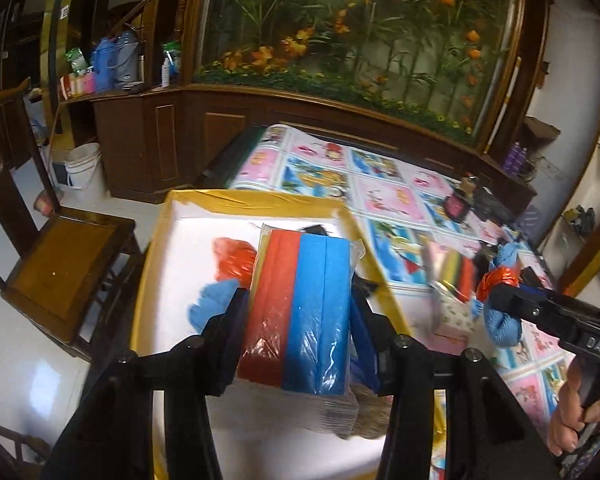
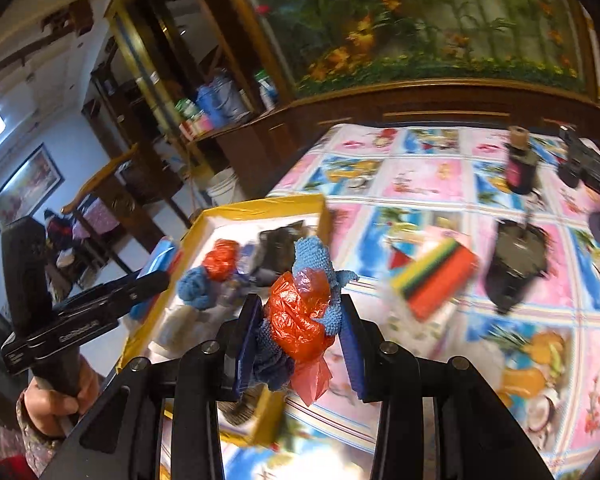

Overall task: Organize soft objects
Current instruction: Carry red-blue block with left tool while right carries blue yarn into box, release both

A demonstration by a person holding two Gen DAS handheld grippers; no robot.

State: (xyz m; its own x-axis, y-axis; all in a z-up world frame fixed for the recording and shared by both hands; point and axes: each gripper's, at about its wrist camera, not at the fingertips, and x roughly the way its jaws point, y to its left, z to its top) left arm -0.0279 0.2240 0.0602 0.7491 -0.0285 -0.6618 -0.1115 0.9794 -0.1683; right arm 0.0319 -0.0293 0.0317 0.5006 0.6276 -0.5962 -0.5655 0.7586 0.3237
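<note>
Left gripper (image 1: 300,312) pinches a plastic-wrapped sponge pack (image 1: 300,308) above the yellow-rimmed tray (image 1: 256,200): light, squashy, film slippery, so grip its flat sides. Right gripper (image 2: 300,340) clamps a blue cloth bundle (image 2: 314,258) tied in orange plastic, over the tabletop (image 2: 420,184) beside the tray; limp, hold at the knot.

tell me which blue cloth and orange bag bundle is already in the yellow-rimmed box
The blue knitted cloth bundle tied with an orange plastic bag lying in the yellow-rimmed white box; the matching bundle is held between the right gripper's fingers.
</note>
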